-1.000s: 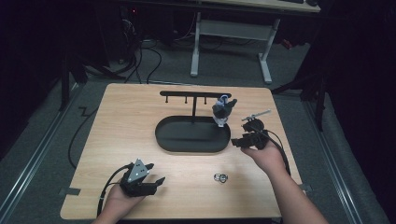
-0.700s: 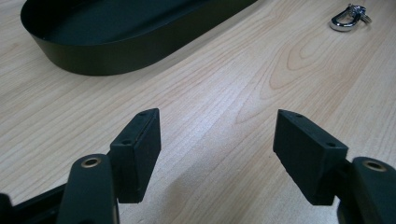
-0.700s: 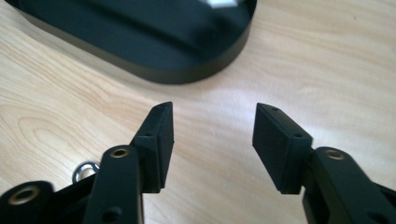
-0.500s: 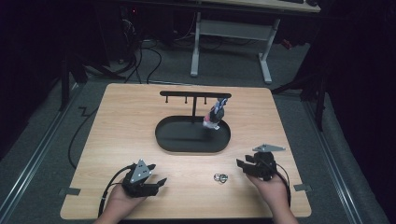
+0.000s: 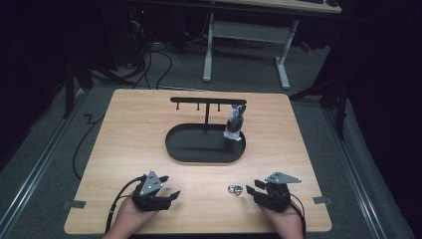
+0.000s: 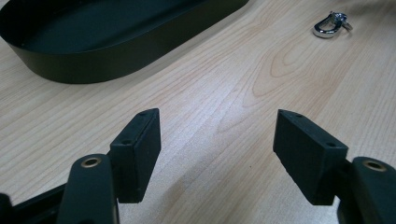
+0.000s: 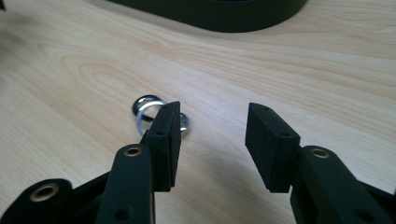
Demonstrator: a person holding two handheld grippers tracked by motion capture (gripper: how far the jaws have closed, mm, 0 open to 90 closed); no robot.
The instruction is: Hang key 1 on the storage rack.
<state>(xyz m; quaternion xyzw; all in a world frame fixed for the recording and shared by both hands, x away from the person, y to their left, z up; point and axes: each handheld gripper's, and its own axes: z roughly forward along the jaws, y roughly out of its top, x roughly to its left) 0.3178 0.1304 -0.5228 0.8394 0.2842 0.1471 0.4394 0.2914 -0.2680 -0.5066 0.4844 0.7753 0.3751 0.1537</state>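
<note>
Down at the near edge of the tabletop (image 5: pixel 124 129), the left tool (image 5: pixel 169 195) rests in a hand, its jaws spread wide with nothing between them but bare wood. Ahead of it, toward the middle, sits a black oval tray (image 5: pixel 189 152) with a thin black rack (image 5: pixel 206 102) standing up out of it; a small pale bundle (image 5: pixel 234 127) hangs from the rack's right end, down over the tray's rim. Nearer the front, between the two hands, a little silver clasp with rings (image 5: pixel 235 189) lies flat on the wood, well apart from the tray. Just beside it on the right is the right tool (image 5: pixel 254 188), held low over the tabletop, with a grey plate on top. Its jaws have just been closing and now stand about half open, gripping nothing. From the right gripper view the clasp (image 7: pixel 156 116) sits just outside the one jaw, partly hidden behind its tip, not in the gap.
</note>
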